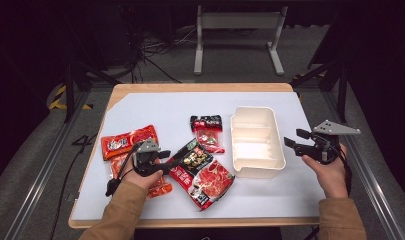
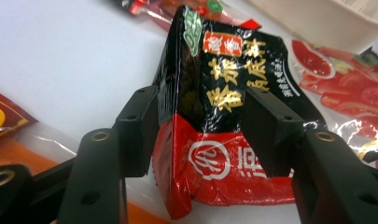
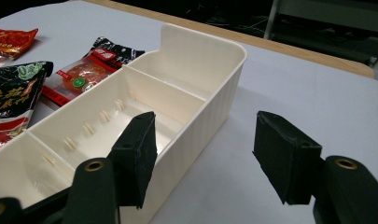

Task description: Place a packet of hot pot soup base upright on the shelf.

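My left gripper (image 1: 176, 159) is shut on a black-and-red sauce packet (image 1: 196, 157), its jaws pressing the packet's two sides. In the left gripper view that packet (image 2: 224, 88) buckles upward between the pads (image 2: 139, 130) and its near end is off the white mat. A white divided tray (image 1: 277, 137) stands right of centre with its compartments bare. My right gripper (image 1: 291, 140) hovers open just right of the tray. In the right gripper view the tray's long outer wall (image 3: 214, 98) runs between the spread jaws of the right gripper (image 3: 203, 158), which hold nothing.
A large red tomato packet (image 1: 212, 182) lies under and right of the held packet. A small black-and-red packet (image 1: 207, 131) lies left of the tray. A red packet (image 1: 129, 140) sits at the far left, another (image 1: 160, 190) under my left hand. Wooden table edges frame the mat.
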The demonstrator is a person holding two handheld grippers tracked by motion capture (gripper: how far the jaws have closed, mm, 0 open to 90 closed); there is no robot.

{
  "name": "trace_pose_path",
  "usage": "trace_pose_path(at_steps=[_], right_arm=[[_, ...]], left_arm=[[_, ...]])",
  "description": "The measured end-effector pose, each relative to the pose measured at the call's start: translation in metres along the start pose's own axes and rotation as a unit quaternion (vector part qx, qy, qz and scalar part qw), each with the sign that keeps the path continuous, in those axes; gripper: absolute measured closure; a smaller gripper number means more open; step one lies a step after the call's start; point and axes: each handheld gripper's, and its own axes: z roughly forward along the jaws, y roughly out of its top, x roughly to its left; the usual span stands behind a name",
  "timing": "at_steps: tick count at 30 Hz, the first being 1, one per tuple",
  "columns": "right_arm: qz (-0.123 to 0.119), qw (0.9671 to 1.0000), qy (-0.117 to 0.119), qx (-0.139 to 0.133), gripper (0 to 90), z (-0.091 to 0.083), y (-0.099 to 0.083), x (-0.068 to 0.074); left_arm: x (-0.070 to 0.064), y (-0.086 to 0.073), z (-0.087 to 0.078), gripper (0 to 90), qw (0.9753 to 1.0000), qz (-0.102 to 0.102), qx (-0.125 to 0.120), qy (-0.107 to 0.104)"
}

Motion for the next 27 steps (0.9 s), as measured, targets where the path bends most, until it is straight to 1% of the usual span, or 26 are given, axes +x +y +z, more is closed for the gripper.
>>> trace_pose_path(at_steps=[1,2,5,6,8,11,12,13,14,15,16,17,18,21,22,23,24,25,27], right_arm=[[0.0,1.0,-0.001,0.001,39.3,0.001,0.0,0.0],[-0.001,1.0,-0.001,0.002,39.3,0.001,0.0,0.001],[-0.003,1.0,0.0,0.005,39.2,0.002,0.0,0.001],[-0.004,1.0,0.0,0.006,39.2,0.003,0.0,0.002],[-0.006,1.0,0.001,0.007,39.2,0.003,0.0,0.002],[-0.007,0.9999,0.0,0.009,39.1,0.004,0.0,0.002],[-0.007,0.9999,0.0,0.009,39.1,0.004,0.0,0.002],[-0.007,0.9999,0.0,0.01,39.1,0.005,0.0,0.002],[-0.007,0.9999,0.001,0.01,39.1,0.005,0.0,0.002],[-0.008,0.9999,0.0,0.01,39.1,0.005,0.0,0.002],[-0.009,0.9999,0.0,0.01,39.2,0.005,0.0,0.003],[-0.009,0.9999,0.001,0.01,39.1,0.005,0.0,0.003],[-0.009,0.9999,0.001,0.011,39.1,0.005,-0.001,0.003],[-0.01,0.9999,0.001,0.013,39.1,0.007,-0.001,0.003],[-0.011,0.9998,0.0,0.015,39.1,0.007,-0.002,0.003],[-0.012,0.9998,-0.001,0.016,39.1,0.008,-0.002,0.003],[-0.012,0.9998,-0.001,0.016,39.1,0.008,-0.002,0.003],[-0.012,0.9998,-0.001,0.016,39.2,0.008,-0.002,0.003],[-0.014,0.9998,-0.001,0.016,39.4,0.008,-0.002,0.003]], left_arm=[[0.001,-0.001,0.001,46.2,1.0,-0.001,0.003,0.001],[0.001,-0.001,0.002,46.4,0.9999,-0.007,0.008,0.002],[0.002,-0.003,0.004,46.3,0.9998,-0.012,0.014,0.003],[0.003,-0.003,0.005,46.3,0.9998,-0.011,0.018,0.0],[0.002,-0.004,0.006,47.2,0.9996,-0.016,0.022,-0.002],[0.003,-0.006,0.01,48.8,0.999,-0.026,0.034,-0.012],[0.004,-0.007,0.011,51.4,0.9988,-0.027,0.038,-0.012],[0.004,-0.007,0.012,54.8,0.9983,-0.03,0.046,-0.019],[0.003,-0.008,0.013,57.2,0.9978,-0.036,0.053,-0.02],[0.003,-0.009,0.014,58.2,0.9977,-0.038,0.053,-0.02],[0.002,-0.009,0.013,59.6,0.9978,-0.039,0.051,-0.016],[0.003,-0.01,0.013,64.4,0.998,-0.041,0.047,-0.009],[0.004,-0.01,0.012,68.8,0.9981,-0.043,0.044,-0.008],[0.006,-0.011,0.011,76.5,0.9972,-0.063,0.038,-0.015],[0.006,-0.011,0.01,79.2,0.9973,-0.062,0.036,-0.013],[0.006,-0.01,0.009,80.6,0.9974,-0.061,0.035,-0.013],[0.005,-0.01,0.008,81.9,0.9974,-0.063,0.035,-0.011],[0.004,-0.009,0.006,83.3,0.997,-0.07,0.033,-0.01],[0.003,-0.008,0.004,84.5,0.9969,-0.071,0.031,-0.009]])
